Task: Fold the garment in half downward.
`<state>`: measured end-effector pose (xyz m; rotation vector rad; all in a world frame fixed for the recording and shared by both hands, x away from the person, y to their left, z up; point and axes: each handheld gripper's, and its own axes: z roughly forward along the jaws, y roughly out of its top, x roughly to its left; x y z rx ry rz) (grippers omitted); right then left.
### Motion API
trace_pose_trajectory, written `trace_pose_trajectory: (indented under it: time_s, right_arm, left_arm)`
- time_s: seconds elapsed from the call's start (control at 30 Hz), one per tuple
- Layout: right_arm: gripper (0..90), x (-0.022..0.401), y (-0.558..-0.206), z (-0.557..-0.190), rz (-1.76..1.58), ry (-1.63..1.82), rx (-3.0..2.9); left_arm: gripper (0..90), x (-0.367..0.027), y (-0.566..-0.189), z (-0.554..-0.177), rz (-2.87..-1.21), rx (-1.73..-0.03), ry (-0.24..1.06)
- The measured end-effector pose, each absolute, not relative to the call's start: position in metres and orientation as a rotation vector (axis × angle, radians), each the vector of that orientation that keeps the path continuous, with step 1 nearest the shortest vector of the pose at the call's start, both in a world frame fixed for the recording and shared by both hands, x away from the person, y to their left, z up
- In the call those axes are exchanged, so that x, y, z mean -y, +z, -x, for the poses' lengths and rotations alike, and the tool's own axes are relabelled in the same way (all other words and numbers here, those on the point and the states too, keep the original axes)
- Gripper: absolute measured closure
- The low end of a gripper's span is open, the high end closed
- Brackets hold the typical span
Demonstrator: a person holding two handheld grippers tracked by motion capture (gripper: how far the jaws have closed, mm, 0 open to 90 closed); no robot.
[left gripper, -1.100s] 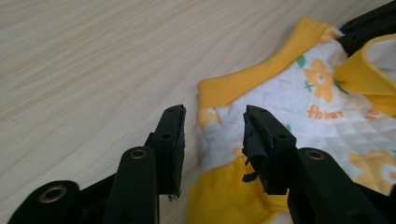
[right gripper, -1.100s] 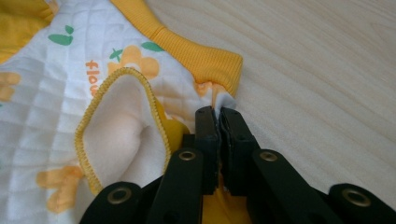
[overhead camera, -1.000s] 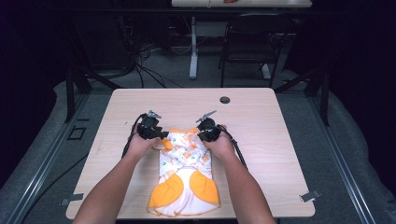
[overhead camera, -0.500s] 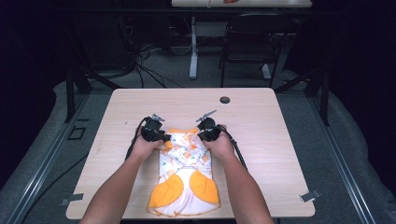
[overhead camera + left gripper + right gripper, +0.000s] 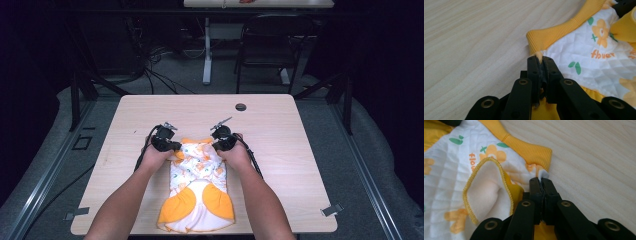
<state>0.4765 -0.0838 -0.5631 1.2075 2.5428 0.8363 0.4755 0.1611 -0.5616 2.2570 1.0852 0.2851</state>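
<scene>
Two grippers, one in each of my hands, are pinched onto the same small garment (image 5: 199, 187), a white quilted piece with orange flowers and yellow ribbed trim that lies flat on the table (image 5: 300, 150). My left gripper (image 5: 540, 60) has just been closing, and its jaws now stand nearly together with a fold of the fabric's yellow-edged corner caught between them; the ribbed yellow band runs off just ahead of the tips and to their right. My right gripper (image 5: 540, 180) has also been closing a little further and clamps the opposite corner, where white fabric bunches right at the tips; the ribbed band lies just ahead of it and to its left, and a turned-up flap with yellow stitching stands beside its left jaw. From the high view my left gripper (image 5: 170, 145) and right gripper (image 5: 220, 142) sit at the garment's far end, and the rest of it stretches back between my forearms toward me.
</scene>
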Motion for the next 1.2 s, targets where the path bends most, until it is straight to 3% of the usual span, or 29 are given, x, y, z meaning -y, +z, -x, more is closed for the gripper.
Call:
trace_pose_trajectory:
  time_s: [1.2]
  right_arm:
    - [88.6,0.093,-0.509,-0.462,-0.96,0.885,-2.553]
  left_arm:
    - [87.9,-0.17,-0.501,-0.462,-2.245,-0.933,0.372]
